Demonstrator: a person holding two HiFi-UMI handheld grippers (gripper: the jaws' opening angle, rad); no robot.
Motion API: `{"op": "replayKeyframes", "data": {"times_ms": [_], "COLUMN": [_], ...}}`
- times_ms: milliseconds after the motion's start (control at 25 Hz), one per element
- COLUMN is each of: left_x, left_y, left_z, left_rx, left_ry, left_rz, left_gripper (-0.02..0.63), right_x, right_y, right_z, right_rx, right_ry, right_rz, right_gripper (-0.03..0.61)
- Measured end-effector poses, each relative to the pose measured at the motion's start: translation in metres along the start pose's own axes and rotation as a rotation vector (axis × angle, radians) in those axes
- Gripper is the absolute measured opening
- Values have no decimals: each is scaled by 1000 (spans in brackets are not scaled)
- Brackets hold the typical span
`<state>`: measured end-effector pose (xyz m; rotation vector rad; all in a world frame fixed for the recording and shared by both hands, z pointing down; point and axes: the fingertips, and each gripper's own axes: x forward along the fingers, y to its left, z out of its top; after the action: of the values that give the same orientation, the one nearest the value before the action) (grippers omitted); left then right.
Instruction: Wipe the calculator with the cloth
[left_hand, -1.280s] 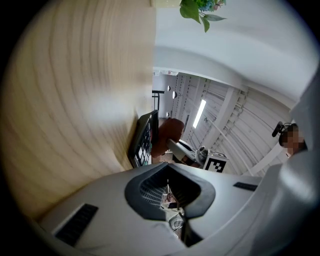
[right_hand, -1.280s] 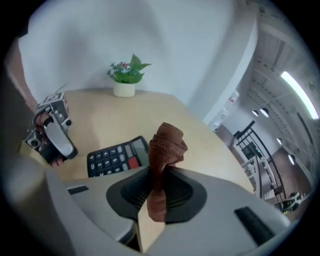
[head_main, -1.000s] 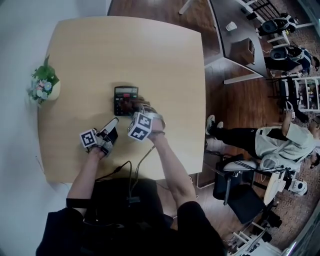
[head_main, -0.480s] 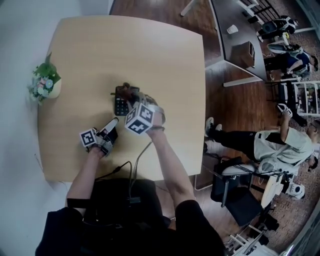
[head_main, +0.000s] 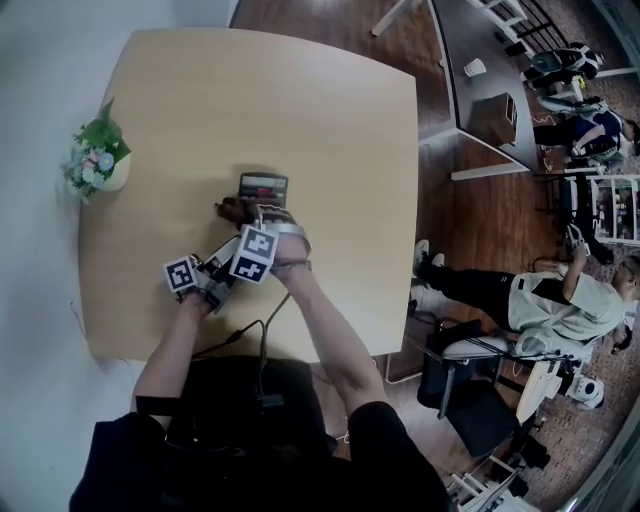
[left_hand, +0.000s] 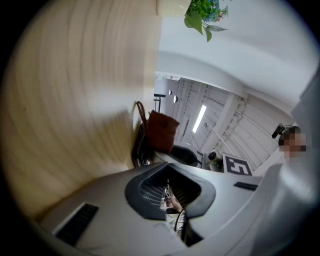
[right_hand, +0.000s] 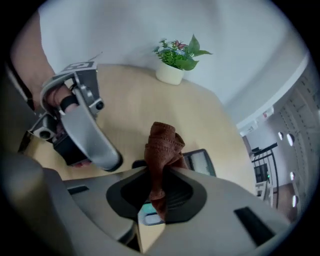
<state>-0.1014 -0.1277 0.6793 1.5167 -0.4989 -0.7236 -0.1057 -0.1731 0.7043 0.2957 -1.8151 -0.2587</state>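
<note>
Counter (head_main: 330, 130): light wood top with rounded corners; its left side runs along a white wall.
Calculator (head_main: 264, 187): dark, lying flat near the middle of the counter, display end toward the far edge; its near part is covered from the head view.
Potted plant (head_main: 100, 160): small pale pot with green leaves and little flowers, upright by the left edge, well apart from the calculator.
Cable (head_main: 243, 336): black, lying across the near edge.

Calculator (head_main: 263, 187): dark, lies flat on the pale wooden desk (head_main: 320, 110), display end away from the person. Cloth (right_hand: 162, 145): brown, bunched, pinched between the right tool's (right_hand: 160, 171) jaws, over the calculator's near left part; contact unclear.
</note>
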Motion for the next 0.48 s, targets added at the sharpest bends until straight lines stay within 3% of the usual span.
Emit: {"op": "replayKeyframes", "data": {"times_ms": [160, 280, 360, 480], "left_x": [-2, -4, -9, -12], "left_y": [-1, -3, -3, -2], "left_z": [-3, -11, -10, -9], "left_rx": [-8, -6, -9, -16], "left_ry": [9, 41, 31, 21], "left_rz": [-3, 3, -5, -7], "left_gripper": [9, 11, 11, 11], "right_x": [-13, -27, -34, -39], "right_y": [55, 63, 36, -43], "right_z": [-12, -20, -21, -19], "right_rx": [81, 190, 261, 314], "right_ry": [0, -12, -38, -68], "right_rz": [214, 332, 278, 7], "right_gripper": [69, 69, 67, 69]}}
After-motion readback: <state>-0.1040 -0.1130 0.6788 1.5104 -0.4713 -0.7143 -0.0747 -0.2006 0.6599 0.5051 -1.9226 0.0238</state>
